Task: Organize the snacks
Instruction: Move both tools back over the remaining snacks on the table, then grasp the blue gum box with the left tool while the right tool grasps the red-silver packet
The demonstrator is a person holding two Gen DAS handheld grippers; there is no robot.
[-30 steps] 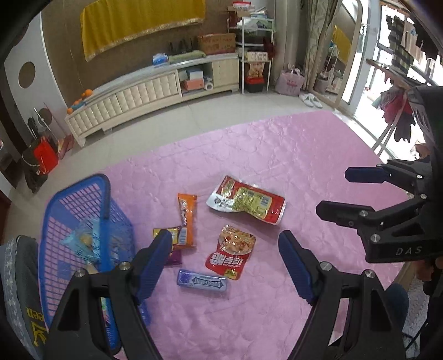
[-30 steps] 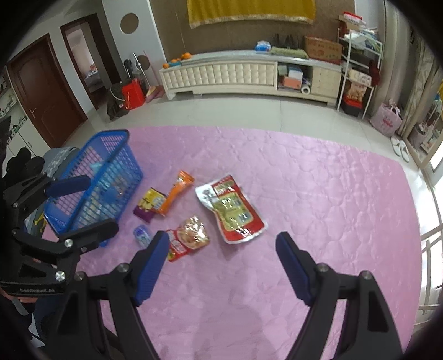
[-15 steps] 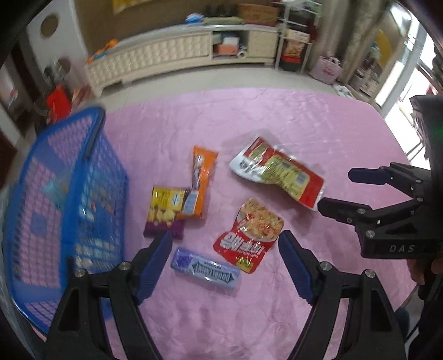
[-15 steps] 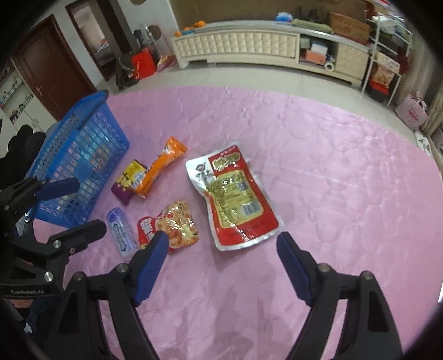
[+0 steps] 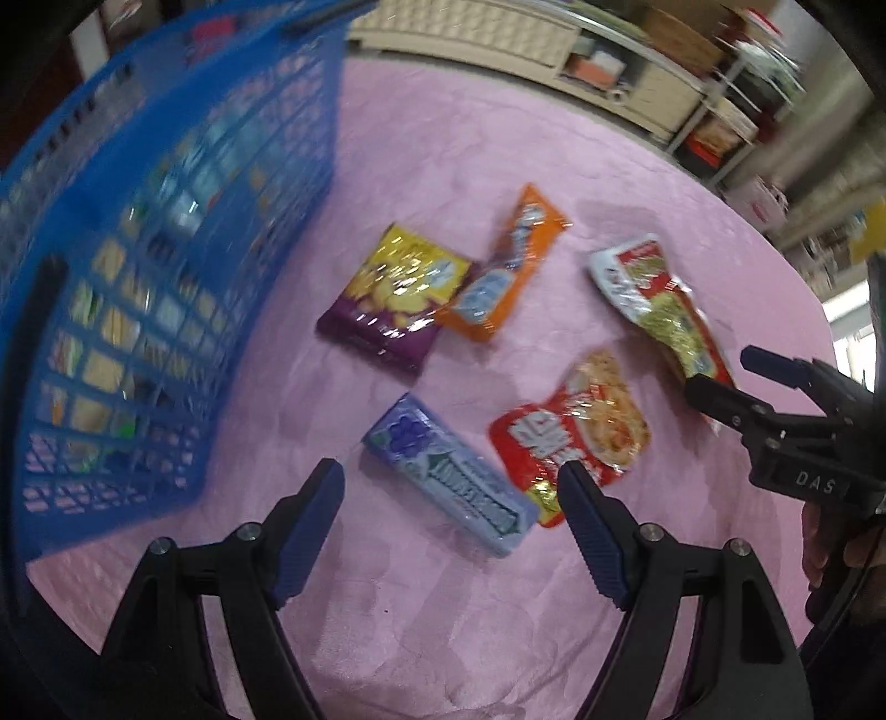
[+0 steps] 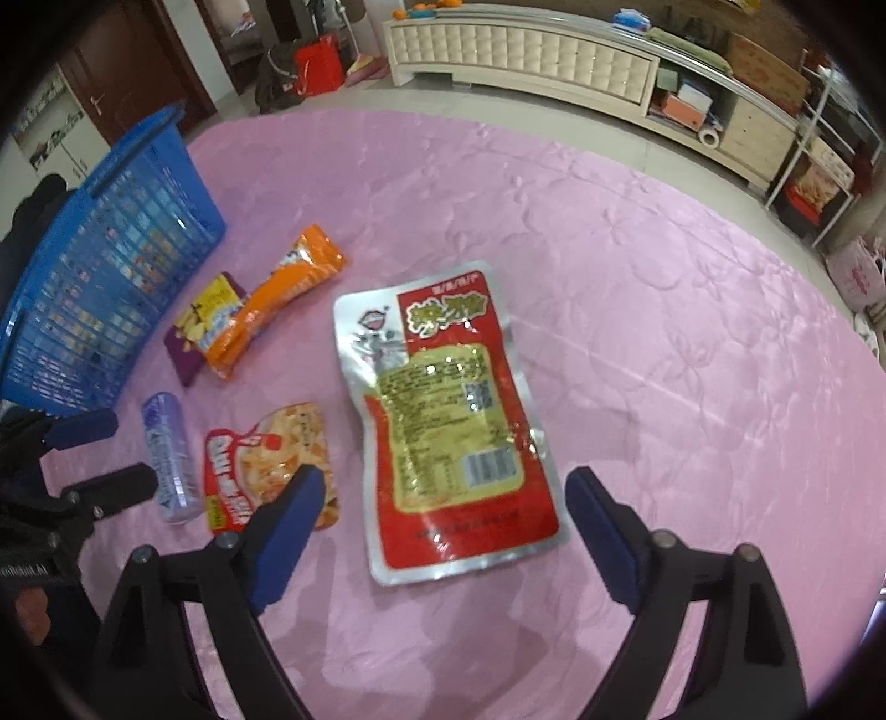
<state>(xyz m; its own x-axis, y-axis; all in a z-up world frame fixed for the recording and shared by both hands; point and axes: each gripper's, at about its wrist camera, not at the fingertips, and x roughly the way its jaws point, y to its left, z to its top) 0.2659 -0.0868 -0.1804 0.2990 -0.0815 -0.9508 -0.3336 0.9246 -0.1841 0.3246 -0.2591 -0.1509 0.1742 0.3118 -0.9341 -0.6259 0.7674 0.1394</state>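
Observation:
Several snack packs lie on a pink cloth. My left gripper is open, low over a pale blue gum pack, which lies between its fingertips. My right gripper is open over the near end of a large red-and-silver pouch. A small red pouch lies between the two. A yellow-purple bag and an orange pack lie further back. A blue basket stands at the left with snacks inside.
The right gripper shows at the right of the left wrist view; the left gripper shows at the left of the right wrist view. A long cream cabinet stands beyond the cloth.
Both grippers have come down and forward toward the snacks. The left one has closed in on the gum pack, the right one on the large red pouch. Both stay open.

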